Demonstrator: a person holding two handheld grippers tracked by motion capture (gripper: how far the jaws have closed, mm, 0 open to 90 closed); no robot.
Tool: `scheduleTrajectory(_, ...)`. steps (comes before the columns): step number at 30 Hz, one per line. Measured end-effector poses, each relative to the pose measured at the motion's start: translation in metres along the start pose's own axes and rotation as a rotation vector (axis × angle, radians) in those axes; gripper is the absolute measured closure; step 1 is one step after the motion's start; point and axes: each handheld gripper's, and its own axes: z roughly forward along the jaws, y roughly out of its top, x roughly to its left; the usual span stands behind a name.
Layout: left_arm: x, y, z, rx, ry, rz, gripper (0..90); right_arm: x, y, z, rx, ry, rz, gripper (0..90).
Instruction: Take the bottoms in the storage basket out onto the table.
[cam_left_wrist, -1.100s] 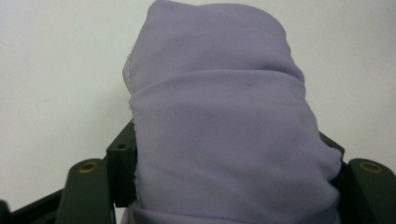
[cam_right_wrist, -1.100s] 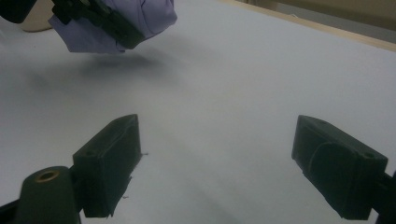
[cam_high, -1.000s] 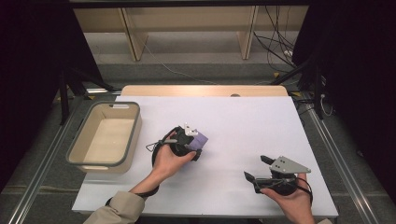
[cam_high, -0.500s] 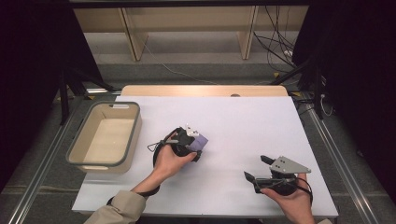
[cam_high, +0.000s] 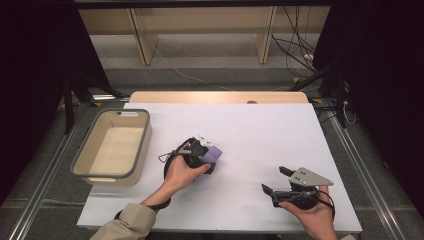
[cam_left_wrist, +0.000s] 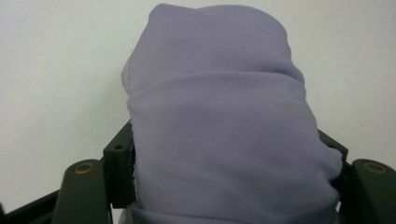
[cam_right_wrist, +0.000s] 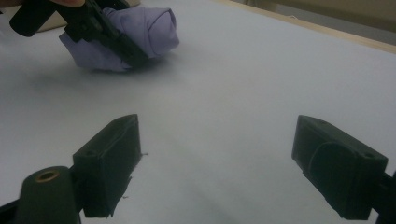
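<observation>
A rolled lilac cloth lies on the white tabletop near its middle. My left gripper is shut on it, a jaw on each side of the bundle. In the left gripper view the cloth bulges out between the two black jaws and hides the pads. My right gripper rests open near the front right of the table, with bare tabletop between its fingers. From the right gripper view the cloth and the left gripper lie farther off at the upper left.
A beige bin with a grey rim stands at the left side of the table, nothing in it. A wooden strip runs along the far edge. Behind it are wooden shelf legs and cables on the floor.
</observation>
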Motion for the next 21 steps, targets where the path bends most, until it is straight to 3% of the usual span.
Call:
scheduleTrajectory(14, 0.0005, 0.0, 0.0024, 0.002, -0.008, 0.004, 26.6, 0.0001, 0.0001, -0.0001, -0.001, 0.002, 0.0, 16.3)
scheduleTrajectory(21, 0.0033, 0.0011, 0.0009, -0.027, -0.061, -0.007, 16.5, 0.0001, 0.0, 0.0001, 0.0, 0.002, -0.001, 16.3)
